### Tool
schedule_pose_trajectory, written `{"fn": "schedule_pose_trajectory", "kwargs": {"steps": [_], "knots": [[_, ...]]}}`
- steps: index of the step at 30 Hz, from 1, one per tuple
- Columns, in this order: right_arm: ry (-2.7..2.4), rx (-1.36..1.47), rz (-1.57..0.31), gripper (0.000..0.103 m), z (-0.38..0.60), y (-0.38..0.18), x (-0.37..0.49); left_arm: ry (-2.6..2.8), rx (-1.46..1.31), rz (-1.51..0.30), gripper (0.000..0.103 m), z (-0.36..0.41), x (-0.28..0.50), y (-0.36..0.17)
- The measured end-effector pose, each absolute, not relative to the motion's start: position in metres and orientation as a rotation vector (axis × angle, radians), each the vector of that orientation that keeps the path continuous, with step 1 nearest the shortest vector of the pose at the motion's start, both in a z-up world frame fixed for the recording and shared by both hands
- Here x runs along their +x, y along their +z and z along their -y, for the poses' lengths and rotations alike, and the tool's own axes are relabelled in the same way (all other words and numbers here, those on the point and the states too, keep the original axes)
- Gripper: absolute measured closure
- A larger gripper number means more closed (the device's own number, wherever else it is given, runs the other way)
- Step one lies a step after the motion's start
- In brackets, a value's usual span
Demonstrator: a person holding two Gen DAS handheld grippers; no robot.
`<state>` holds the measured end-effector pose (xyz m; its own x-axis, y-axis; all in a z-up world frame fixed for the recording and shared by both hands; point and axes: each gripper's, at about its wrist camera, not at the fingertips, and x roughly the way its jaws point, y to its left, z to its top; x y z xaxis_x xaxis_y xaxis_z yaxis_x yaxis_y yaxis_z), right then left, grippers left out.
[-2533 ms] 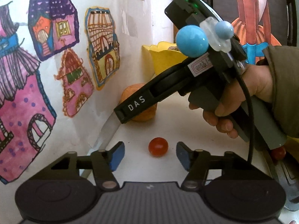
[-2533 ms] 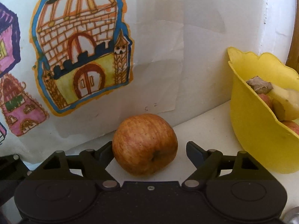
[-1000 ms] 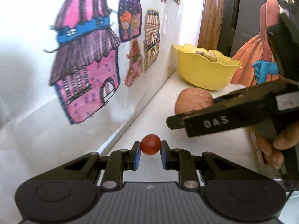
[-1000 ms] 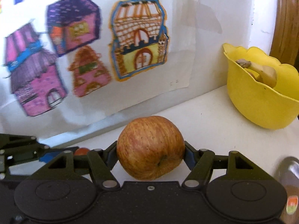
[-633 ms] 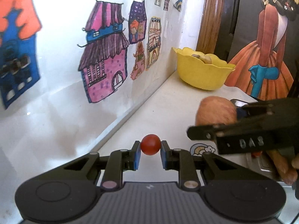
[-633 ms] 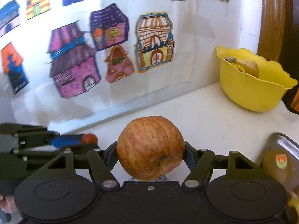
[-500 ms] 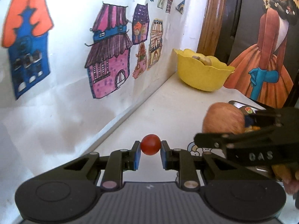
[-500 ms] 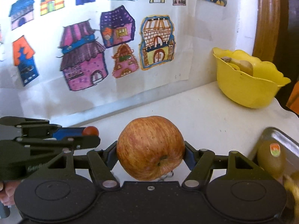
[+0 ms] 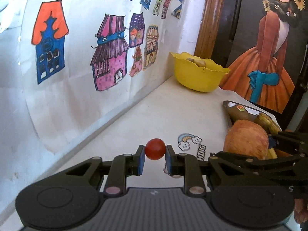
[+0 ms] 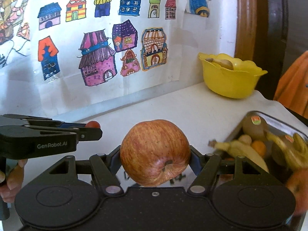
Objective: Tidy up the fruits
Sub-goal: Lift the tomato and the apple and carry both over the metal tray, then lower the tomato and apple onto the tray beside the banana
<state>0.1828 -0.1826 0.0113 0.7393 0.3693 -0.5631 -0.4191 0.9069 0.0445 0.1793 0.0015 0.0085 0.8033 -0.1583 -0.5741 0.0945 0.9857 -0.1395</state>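
Mid-task: left gripper (image 9: 155, 158) pinches a small red fruit (image 9: 155, 151), maybe a cherry tomato; right gripper (image 10: 155, 160) clamps the apple (image 10: 155, 152). Both are off the table, undelivered; fruit tray (image 10: 277, 119) sits right of the fingers.

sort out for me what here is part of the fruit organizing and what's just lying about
Part of the job:
- apple, clamped in the right gripper
- small red fruit, clamped in the left gripper
- metal tray with bananas and kiwis
- yellow bowl, holding some produce

Just there:
- house drawings on the wall
- picture of a figure in an orange dress
- cloud sticker on the counter
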Motion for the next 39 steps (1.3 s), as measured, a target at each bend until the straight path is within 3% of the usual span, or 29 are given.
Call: {"fn": "schedule_pose_trajectory", "kwargs": {"steps": [21,39], "knots": [[0.327,-0.033,-0.544,0.033,0.243,-0.002,0.101,-0.252,-0.079,-0.624,0.078,0.063,0.149,0.009],[0.231,0.032,-0.490,0.033,0.316,0.000,0.094,-0.349,-0.013,-0.608,0.078,0.142,0.171,0.009]]}}
